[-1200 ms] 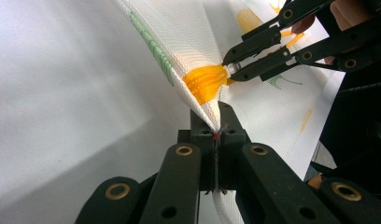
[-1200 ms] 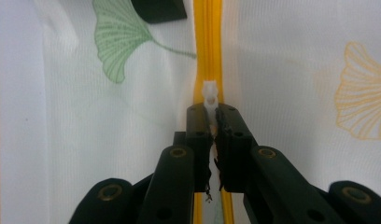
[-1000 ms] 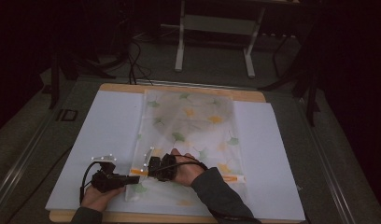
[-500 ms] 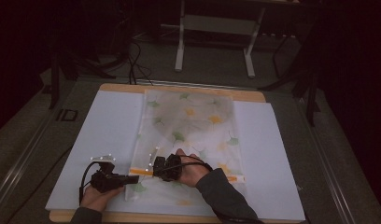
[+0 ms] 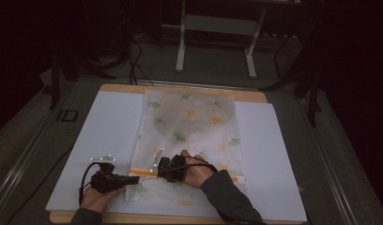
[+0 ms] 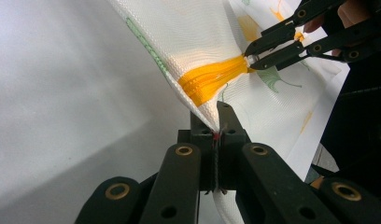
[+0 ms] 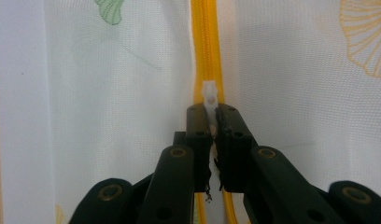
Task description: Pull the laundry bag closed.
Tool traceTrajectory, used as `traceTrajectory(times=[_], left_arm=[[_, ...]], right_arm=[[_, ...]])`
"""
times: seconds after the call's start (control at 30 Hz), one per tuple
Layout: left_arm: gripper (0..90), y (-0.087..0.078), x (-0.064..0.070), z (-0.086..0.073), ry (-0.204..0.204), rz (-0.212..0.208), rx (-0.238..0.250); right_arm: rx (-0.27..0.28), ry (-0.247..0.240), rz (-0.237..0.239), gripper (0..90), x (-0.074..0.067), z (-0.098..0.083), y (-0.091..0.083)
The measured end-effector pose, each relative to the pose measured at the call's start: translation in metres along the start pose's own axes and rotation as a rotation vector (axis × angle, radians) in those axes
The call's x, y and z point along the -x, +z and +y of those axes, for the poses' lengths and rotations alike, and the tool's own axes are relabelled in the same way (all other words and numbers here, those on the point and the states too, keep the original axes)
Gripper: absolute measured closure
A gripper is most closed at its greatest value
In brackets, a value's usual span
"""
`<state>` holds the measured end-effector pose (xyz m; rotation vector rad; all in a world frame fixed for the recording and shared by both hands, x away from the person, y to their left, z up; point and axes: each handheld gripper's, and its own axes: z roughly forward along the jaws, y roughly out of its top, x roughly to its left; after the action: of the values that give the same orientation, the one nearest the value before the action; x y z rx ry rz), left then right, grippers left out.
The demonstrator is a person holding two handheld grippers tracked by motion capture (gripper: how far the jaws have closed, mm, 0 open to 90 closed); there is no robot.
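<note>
While the white mesh leaf-printed pouch [image 5: 189,136] lies flat on the white-covered bench [image 5: 274,154], the left tongs [image 6: 215,135] are clamped on its corner. The right tongs [image 7: 212,116] are closed on the white zipper pull [image 7: 209,95] of its orange zipper [image 6: 212,79].

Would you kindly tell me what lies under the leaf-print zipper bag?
The leaf-print zipper bag rests on a white mat over a wooden tabletop. Its contents stay hidden behind the fabric.

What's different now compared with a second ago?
The right gripper, shut on the white zipper pull, has slid leftward along the yellow zipper toward the left gripper. The left gripper still pinches the bag's corner; the bag lies where it was.
</note>
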<state>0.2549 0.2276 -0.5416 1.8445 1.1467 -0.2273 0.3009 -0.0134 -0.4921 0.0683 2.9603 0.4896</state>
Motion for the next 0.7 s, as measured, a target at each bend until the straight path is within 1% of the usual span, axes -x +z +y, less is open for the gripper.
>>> traceTrajectory(times=[0.13, 0.3, 0.33, 0.43, 0.57, 0.7], left_arm=[[88.9, -0.0011, -0.0006, -0.0001, -0.002, 0.004, 0.002], [88.9, -0.0001, -0.0004, -0.0001, 0.001, 0.000, -0.001], [88.9, 0.0000, -0.0003, -0.0001, 0.002, 0.000, -0.001], [88.9, -0.0006, -0.0002, -0.0002, 0.002, 0.001, 0.001], [88.9, -0.0004, 0.0000, -0.0002, 0.006, 0.005, -0.001], [88.9, -0.0015, -0.0008, -0.0004, 0.010, 0.007, 0.004]], right_arm=[[-0.015, -0.002, -0.002, 84.5, -0.0004, -0.0011, -0.0009], [-0.010, 0.000, -0.006, 84.6, -0.0013, -0.0047, -0.0036], [-0.010, -0.006, -0.008, 84.5, -0.0019, -0.0049, -0.0047], [-0.017, -0.006, -0.014, 84.6, -0.0029, -0.0055, -0.0059], [-0.012, -0.004, -0.015, 84.5, -0.0028, -0.0076, -0.0073], [-0.023, -0.007, -0.020, 84.5, -0.0033, -0.0099, -0.0075]])
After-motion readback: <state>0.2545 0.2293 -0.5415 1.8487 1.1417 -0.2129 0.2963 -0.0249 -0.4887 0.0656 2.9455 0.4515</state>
